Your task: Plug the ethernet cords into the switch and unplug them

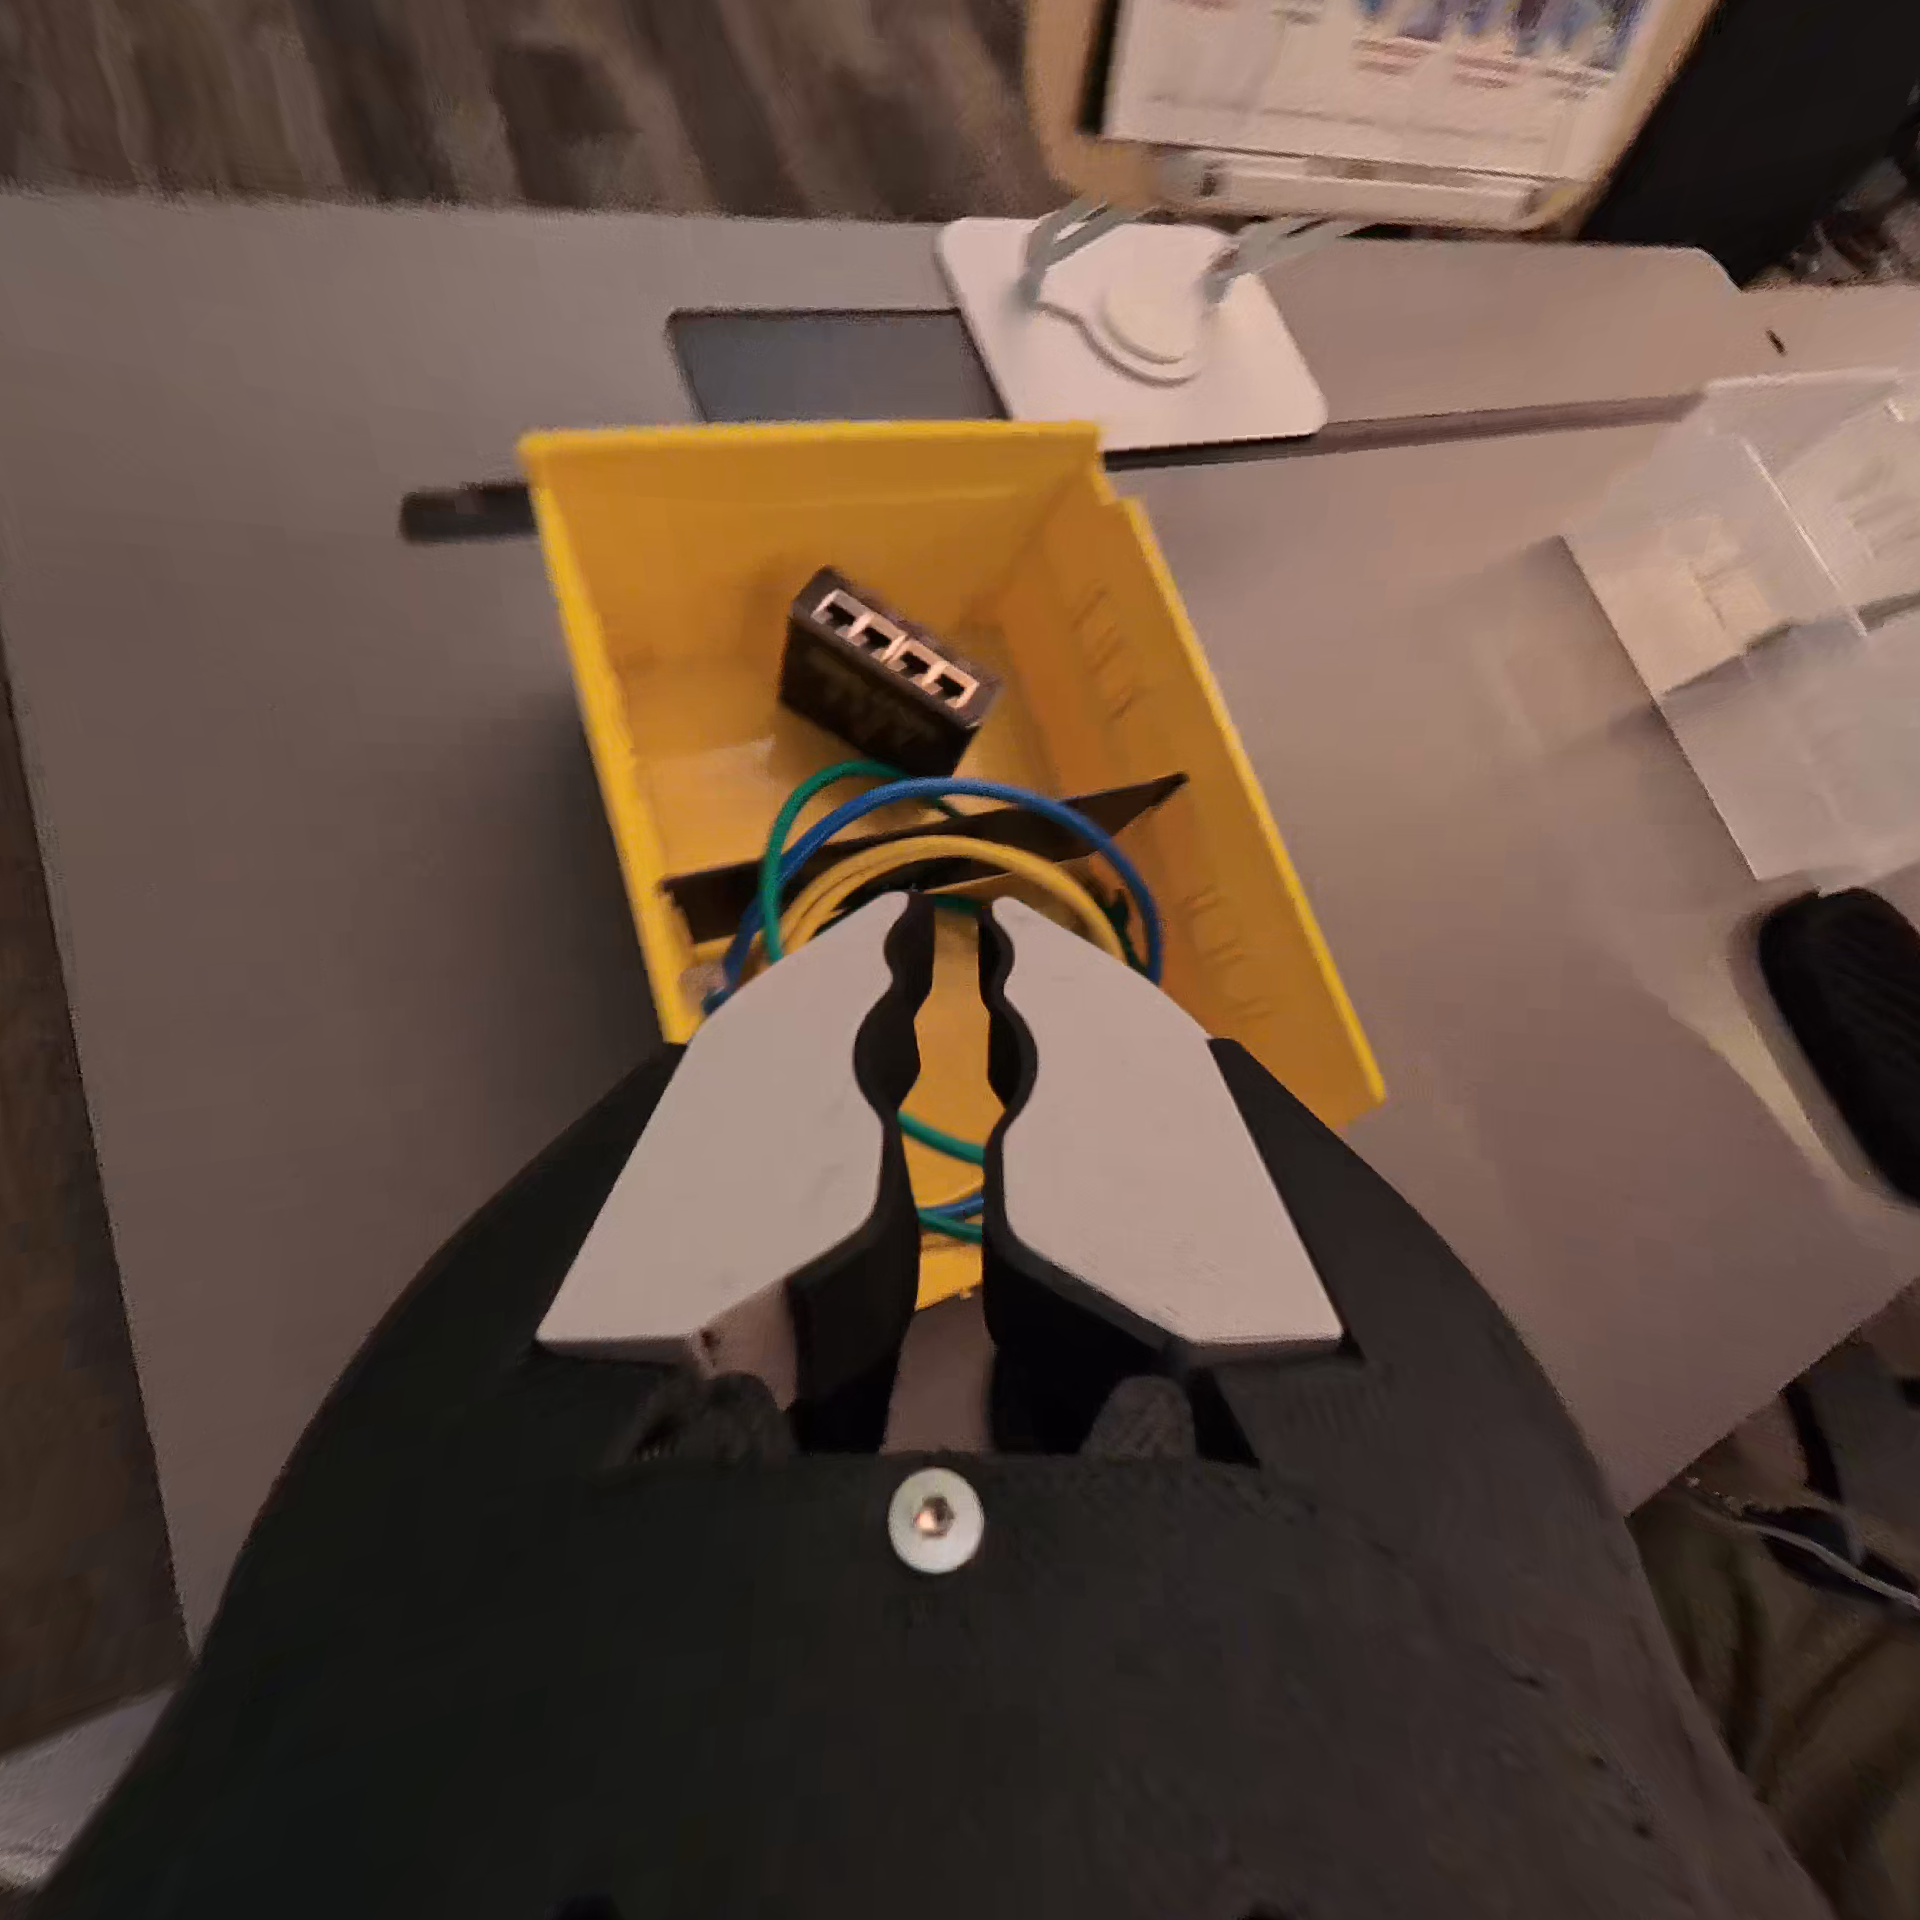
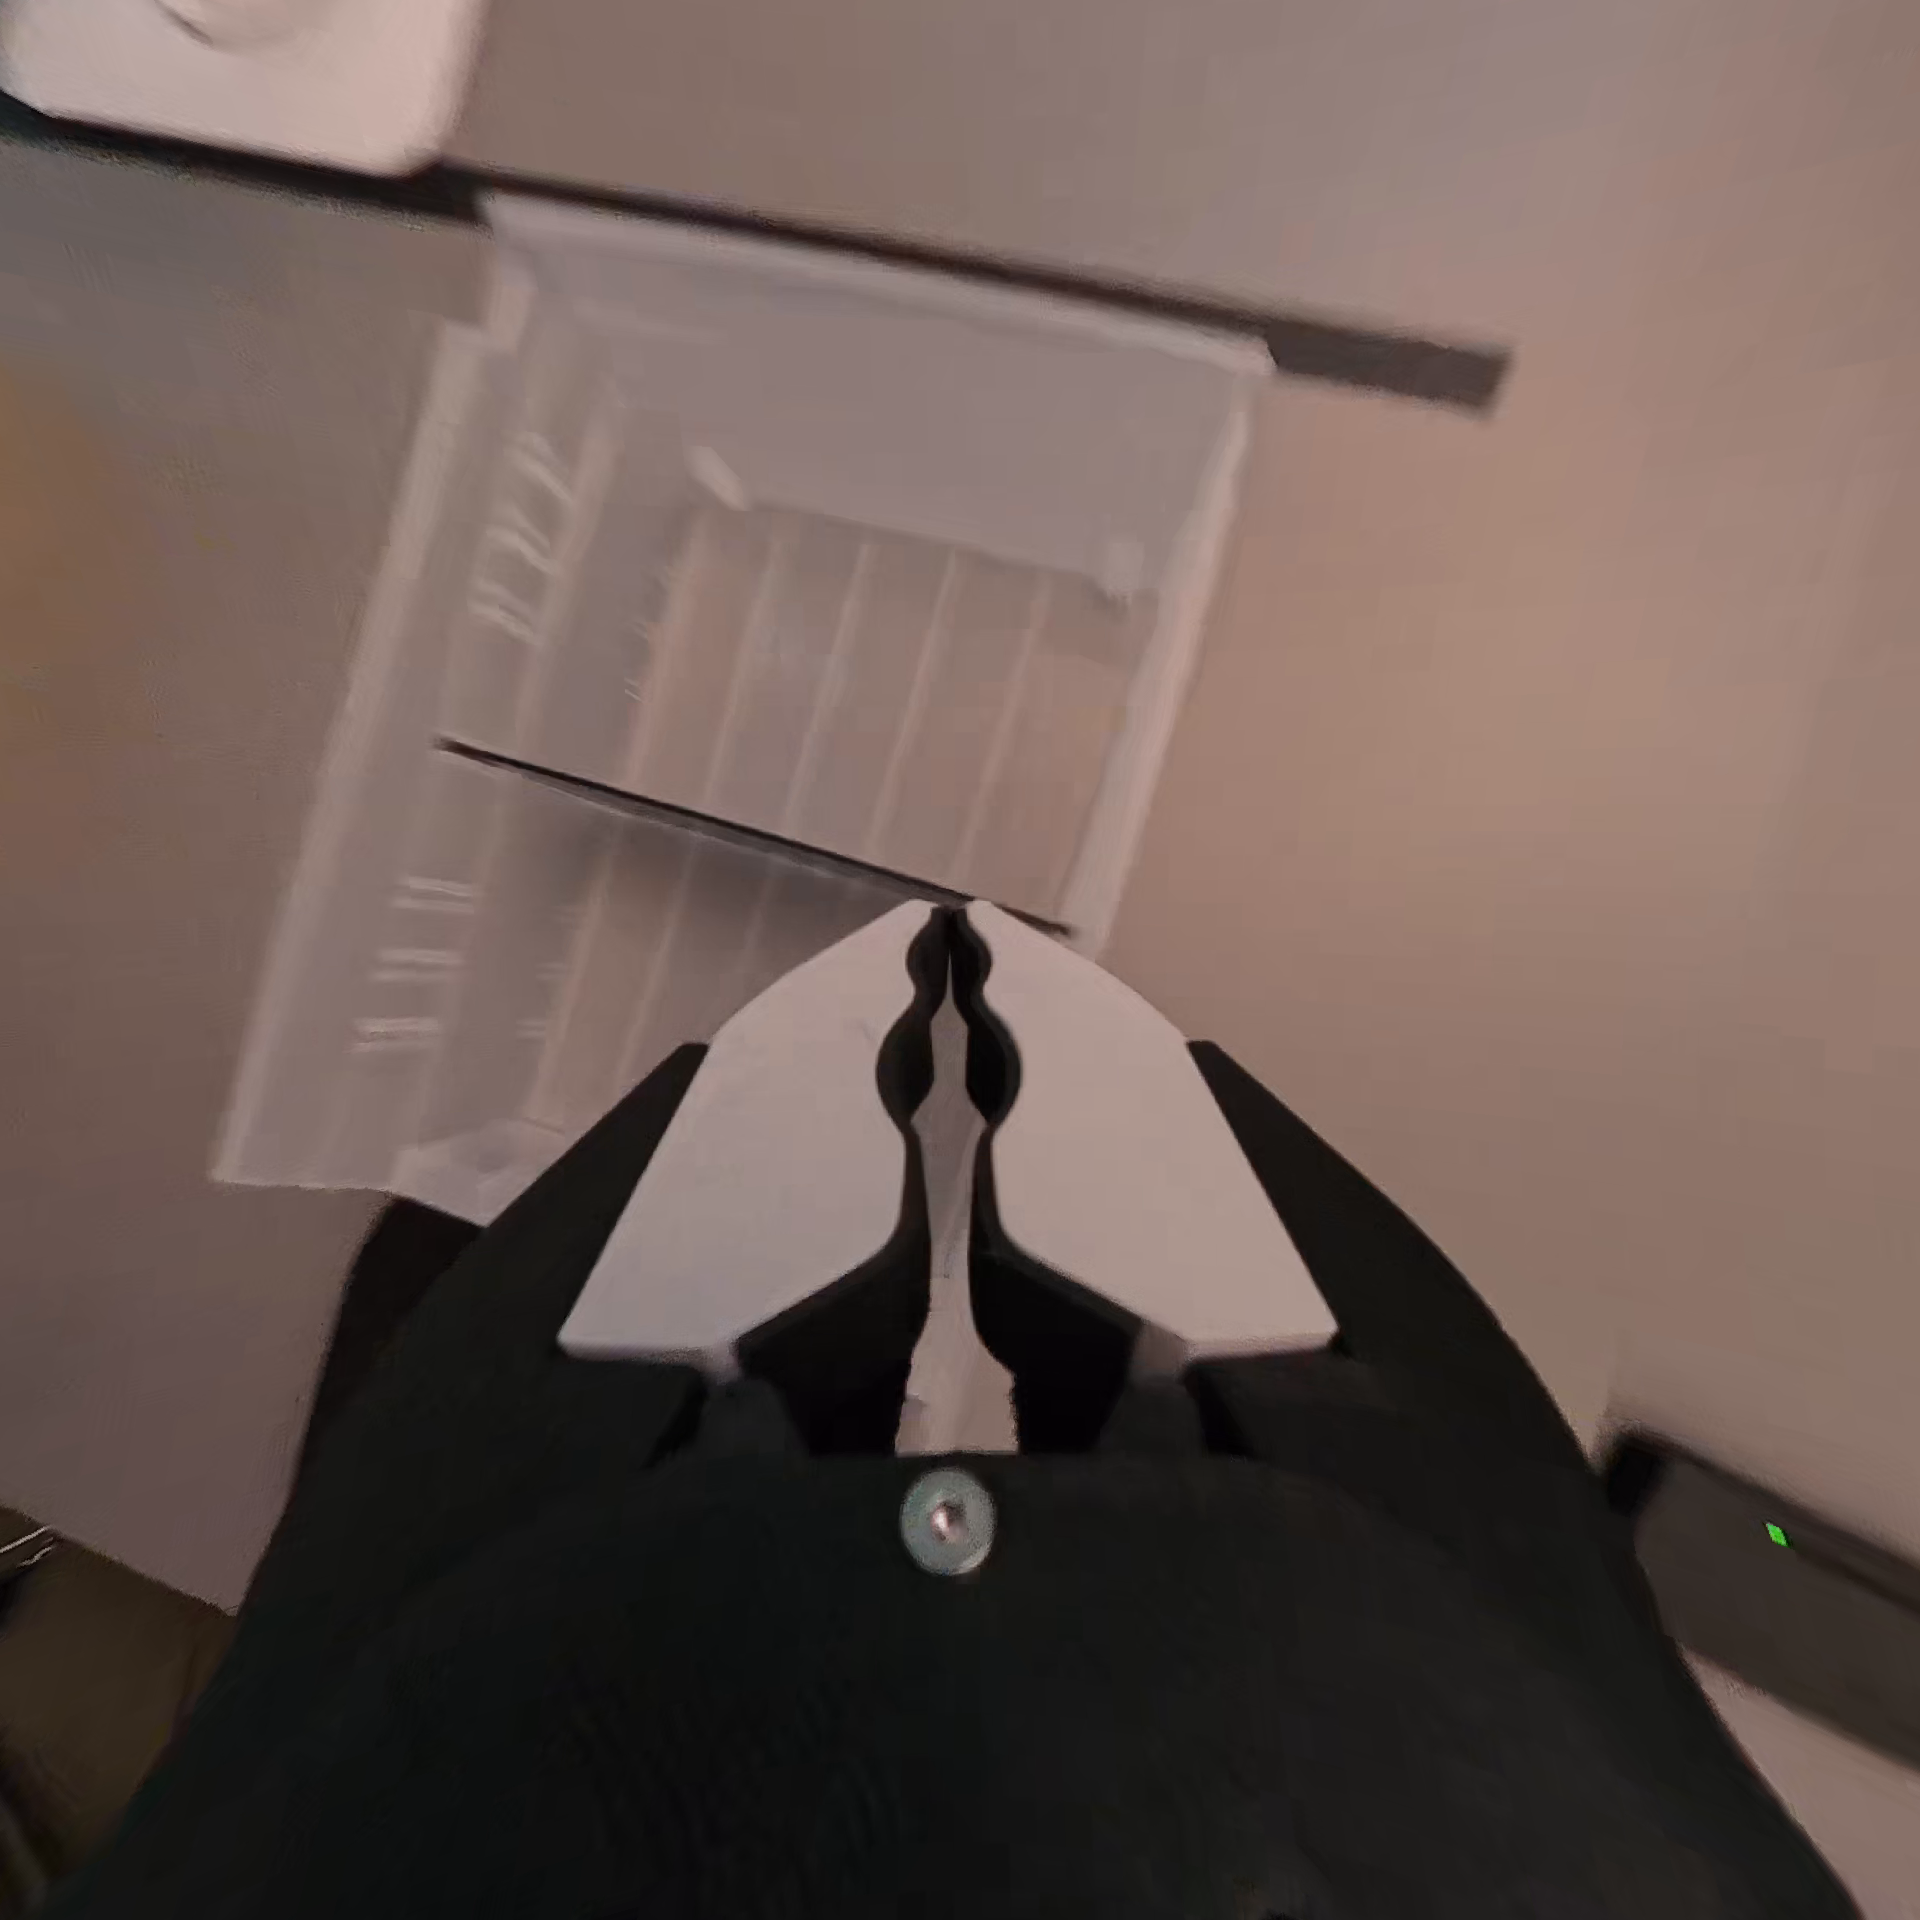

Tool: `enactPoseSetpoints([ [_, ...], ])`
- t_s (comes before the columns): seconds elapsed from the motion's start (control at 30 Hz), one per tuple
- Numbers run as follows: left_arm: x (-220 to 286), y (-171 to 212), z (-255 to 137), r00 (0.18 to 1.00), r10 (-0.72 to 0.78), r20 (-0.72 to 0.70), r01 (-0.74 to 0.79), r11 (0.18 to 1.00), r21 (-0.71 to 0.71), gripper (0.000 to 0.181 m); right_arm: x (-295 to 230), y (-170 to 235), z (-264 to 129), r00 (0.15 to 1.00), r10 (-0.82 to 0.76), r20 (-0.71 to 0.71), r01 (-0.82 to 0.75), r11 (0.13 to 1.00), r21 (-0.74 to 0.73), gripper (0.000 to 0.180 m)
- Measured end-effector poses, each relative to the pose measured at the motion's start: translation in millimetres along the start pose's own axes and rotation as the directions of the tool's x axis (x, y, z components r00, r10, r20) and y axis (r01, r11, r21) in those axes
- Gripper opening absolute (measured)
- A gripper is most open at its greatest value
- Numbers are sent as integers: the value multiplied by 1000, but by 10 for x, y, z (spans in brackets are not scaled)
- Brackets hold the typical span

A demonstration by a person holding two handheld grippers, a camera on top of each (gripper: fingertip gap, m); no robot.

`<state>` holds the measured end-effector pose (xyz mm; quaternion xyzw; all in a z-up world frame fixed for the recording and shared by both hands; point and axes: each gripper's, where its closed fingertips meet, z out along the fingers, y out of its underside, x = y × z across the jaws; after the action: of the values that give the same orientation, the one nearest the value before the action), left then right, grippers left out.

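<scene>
While both of my tools hang above the grey table, nothing is plugged in yet, so I judge this to be the very start: reaching for a first cord. My left gripper sits over the near end of the yellow bin, its jaws narrowly apart with nothing between them. The gap at the tips is slim, and the coloured loops show through it from below.

Inside that bin lies the black switch, tilted toward the far end, its row of ports facing up and all of them bare as far as I can tell. Nearer to me, a blue cord, a green cord and a yellow cord are coiled together over a black divider strip that crosses the bin. I cannot make out any plug ends, since they are hidden or blurred.

My right gripper is closed tip to tip, holding nothing, over a clear plastic bin which looks empty, though the blur makes this uncertain.

Next, I think, the left jaws must open wider, drop into the coil and find one cord near its plug, while the right comes over to steady the switch.
</scene>
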<state>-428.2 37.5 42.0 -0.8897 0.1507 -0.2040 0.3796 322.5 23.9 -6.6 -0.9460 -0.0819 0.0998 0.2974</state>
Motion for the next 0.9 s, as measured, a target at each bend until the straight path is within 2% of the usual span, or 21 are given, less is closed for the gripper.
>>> enactPoseSetpoints([
  [0.07,273,-74,37,993,114,-9,-114,993,-6,8,-338,-164,-155,995,-68,78,64,996,60,1],
  [0.13,533,-144,98,973,230,-13,-230,973,-3,9,-868,-257,-274,956,-206,207,185,976,117,1],
  [0.23,910,-263,222,931,363,-45,-362,932,28,9,-1509,-239,-306,872,-430,236,410,903,129,1],
  [0.37,1371,-307,464,879,449,-161,-454,891,7,9,-2315,60,-125,646,-698,311,716,694,70,1],
  [0.43,1541,-330,593,852,483,-202,-491,871,11,8,-2690,249,-25,504,-769,394,813,576,84,1],
  [0.5,1737,-323,693,818,504,-277,-512,858,48,5,-2941,358,91,415,-799,435,862,499,94,1],
  [0.53,1833,-300,728,796,510,-325,-519,852,65,0,-3024,400,150,393,-799,456,874,479,86,1],
  [0.63,2062,-194,790,724,521,-452,-555,829,67,2,-3133,401,362,371,-808,458,894,443,58,1],
  [0.73,2187,-214,801,695,517,-499,-543,833,107,3,-3177,390,554,385,-785,486,892,451,21,1],
  [0.83,2023,-227,871,737,549,-394,-576,815,58,8,-3103,389,721,401,-785,471,897,440,-31,1],
  [0.9,1925,-250,885,732,610,-305,-624,779,62,7,-3068,378,791,420,-783,458,894,444,-60,1],
])
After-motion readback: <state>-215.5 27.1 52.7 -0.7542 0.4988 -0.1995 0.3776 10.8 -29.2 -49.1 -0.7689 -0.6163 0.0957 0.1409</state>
